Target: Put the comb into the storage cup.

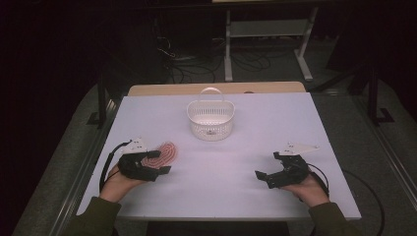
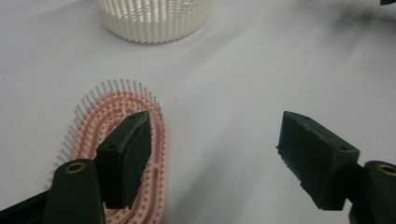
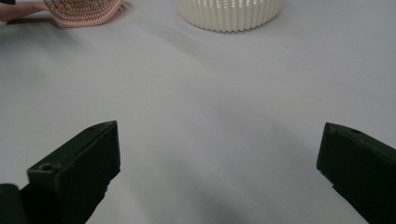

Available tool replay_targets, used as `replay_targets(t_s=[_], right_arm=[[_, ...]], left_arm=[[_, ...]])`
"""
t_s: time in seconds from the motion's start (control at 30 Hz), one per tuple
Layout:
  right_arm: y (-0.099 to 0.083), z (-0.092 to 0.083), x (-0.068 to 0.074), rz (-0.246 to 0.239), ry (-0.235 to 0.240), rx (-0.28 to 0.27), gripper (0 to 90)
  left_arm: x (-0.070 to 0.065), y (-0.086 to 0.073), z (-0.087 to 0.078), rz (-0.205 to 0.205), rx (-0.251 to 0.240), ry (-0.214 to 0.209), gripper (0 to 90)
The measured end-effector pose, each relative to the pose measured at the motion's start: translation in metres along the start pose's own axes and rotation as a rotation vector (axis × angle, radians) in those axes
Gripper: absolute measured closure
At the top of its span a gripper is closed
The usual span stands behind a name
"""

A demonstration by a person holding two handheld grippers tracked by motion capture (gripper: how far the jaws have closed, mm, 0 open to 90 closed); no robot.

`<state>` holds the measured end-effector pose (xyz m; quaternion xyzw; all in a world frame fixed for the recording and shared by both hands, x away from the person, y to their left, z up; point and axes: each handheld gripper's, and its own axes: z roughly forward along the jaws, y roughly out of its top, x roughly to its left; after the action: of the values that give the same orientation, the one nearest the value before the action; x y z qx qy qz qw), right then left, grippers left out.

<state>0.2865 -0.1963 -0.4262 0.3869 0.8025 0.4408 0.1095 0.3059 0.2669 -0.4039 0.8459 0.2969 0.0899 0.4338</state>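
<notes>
Both grippers are spread and hold nothing: the left gripper (image 1: 156, 162) hangs over the pink brush (image 1: 165, 154) lying on the surface (image 1: 236, 167), so I judge the pick-up is starting and it must lower and close. The left gripper view shows one jaw above the bristles; the high view shows the right gripper (image 1: 269, 173) well apart and the white basket (image 1: 210, 119) beyond.

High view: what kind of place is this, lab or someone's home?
Most likely a lab or data-collection room. A bare white table holds just a white basket and a pink brush, loose cables lie on the floor behind, and a metal bench frame stands in the dark background.
</notes>
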Motion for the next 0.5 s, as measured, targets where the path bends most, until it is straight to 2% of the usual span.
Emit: replay_targets(t_s=[0.17,0.4,0.5], right_arm=[[0.000,0.000,0.000,-0.001,0.001,0.000,0.0],[0.000,0.000,0.000,0.003,0.000,-0.002,0.0],[0.000,0.000,0.000,0.002,-0.001,-0.002,0.0]], left_arm=[[-0.006,-0.003,0.007,0.010,-0.016,-0.027,19.5],[-0.015,-0.004,0.013,0.060,-0.012,-0.057,10.8],[-0.017,-0.004,0.016,0.078,-0.009,-0.055,6.0]])
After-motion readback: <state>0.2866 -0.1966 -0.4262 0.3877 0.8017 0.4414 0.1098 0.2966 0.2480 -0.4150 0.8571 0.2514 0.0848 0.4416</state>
